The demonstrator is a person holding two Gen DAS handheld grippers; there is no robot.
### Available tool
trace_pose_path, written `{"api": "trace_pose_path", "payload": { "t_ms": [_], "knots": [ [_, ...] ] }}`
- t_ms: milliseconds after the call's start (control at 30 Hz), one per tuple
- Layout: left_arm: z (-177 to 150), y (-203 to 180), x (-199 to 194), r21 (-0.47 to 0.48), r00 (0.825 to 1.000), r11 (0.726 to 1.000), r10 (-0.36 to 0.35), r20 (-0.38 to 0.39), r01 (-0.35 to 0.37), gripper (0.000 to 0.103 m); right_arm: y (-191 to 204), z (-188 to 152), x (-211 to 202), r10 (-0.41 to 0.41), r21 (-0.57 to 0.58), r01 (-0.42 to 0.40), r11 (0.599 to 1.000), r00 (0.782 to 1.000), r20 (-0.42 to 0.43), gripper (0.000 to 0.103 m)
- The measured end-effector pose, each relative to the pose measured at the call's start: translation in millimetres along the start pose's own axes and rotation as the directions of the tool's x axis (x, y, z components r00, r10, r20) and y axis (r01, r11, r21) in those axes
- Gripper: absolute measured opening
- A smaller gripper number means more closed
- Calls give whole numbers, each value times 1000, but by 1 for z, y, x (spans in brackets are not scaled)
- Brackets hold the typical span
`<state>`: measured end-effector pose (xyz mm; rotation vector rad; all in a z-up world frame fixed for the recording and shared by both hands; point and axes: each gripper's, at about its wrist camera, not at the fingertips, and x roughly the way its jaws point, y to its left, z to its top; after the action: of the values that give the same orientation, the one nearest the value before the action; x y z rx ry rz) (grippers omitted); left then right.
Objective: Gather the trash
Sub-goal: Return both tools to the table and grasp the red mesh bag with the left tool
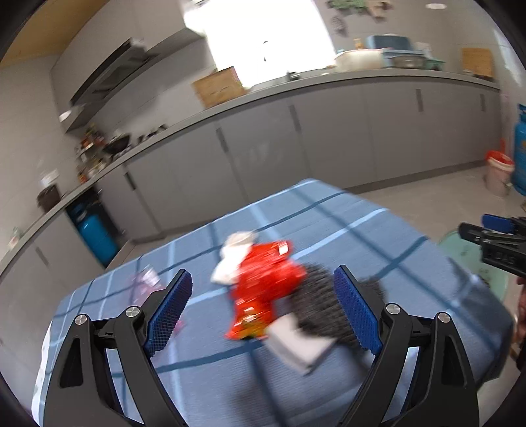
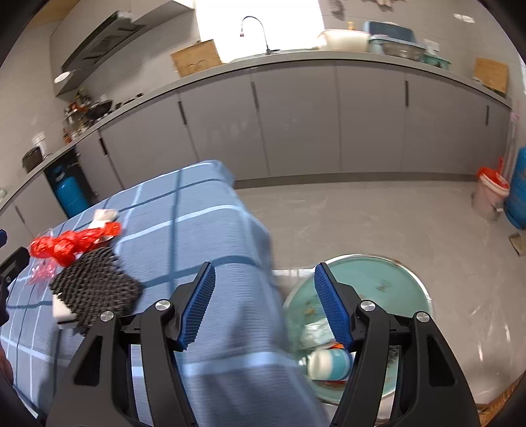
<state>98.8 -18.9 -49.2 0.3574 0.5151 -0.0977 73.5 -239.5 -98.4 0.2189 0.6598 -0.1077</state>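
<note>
- Home kitchen.
- Long grey counter (image 2: 296, 62) runs across the back, 10 to 2 o'clock, with flat grey cabinet doors (image 2: 296, 121) and slim vertical handles below.
- Gooseneck faucet (image 2: 254, 31) at 12 o'clock, in front of a bright window (image 2: 259, 23).
- Range hood (image 2: 98, 42) at 10 o'clock; below it a dark wok (image 2: 98, 108) and a cluster of bottles.
- Blue gas cylinder (image 2: 69, 193) in an open bay under the counter, 9 o'clock.
- Basins and bowls (image 2: 345, 39) stacked at 1 o'clock; cutting board (image 2: 491, 77) leaning at 2 o'clock.
- Table with blue checked cloth (image 2: 197, 210) in the foreground; grey tiled floor (image 2: 378, 223).
</note>
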Motion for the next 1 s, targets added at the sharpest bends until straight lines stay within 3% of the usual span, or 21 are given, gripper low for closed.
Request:
{"api": "trace_pose_path", "payload": {
  "t_ms": [167,300,600,833,867,933,1000],
  "knots": [
    [-14,36,6,-64,998,997,37,-42,-39,87,34,-3,2,41,-49,-41,998,999,-13,66],
    [-14,48,11,-112,998,994,12,-55,-18,88,61,-6,6,66,-96,-69,993,997,-30,67],
    [5,36,38,-175,993,980,-108,-42,99,88,82,-14,3,71,-140,-77,987,997,-42,70],
    [11,15,70,-193,983,972,-154,-95,134,86,85,-16,6,79,-139,-87,987,995,-59,71],
    [10,14,71,-190,983,973,-154,-98,133,84,85,-16,7,81,-140,-89,986,995,-61,71],
    [8,11,72,-174,977,972,-180,-113,159,38,86,-16,7,84,-142,-92,986,994,-63,71],
    [5,11,73,-178,969,966,-211,-131,187,13,86,-15,9,86,-140,-94,986,994,-63,71]
  ]
}}
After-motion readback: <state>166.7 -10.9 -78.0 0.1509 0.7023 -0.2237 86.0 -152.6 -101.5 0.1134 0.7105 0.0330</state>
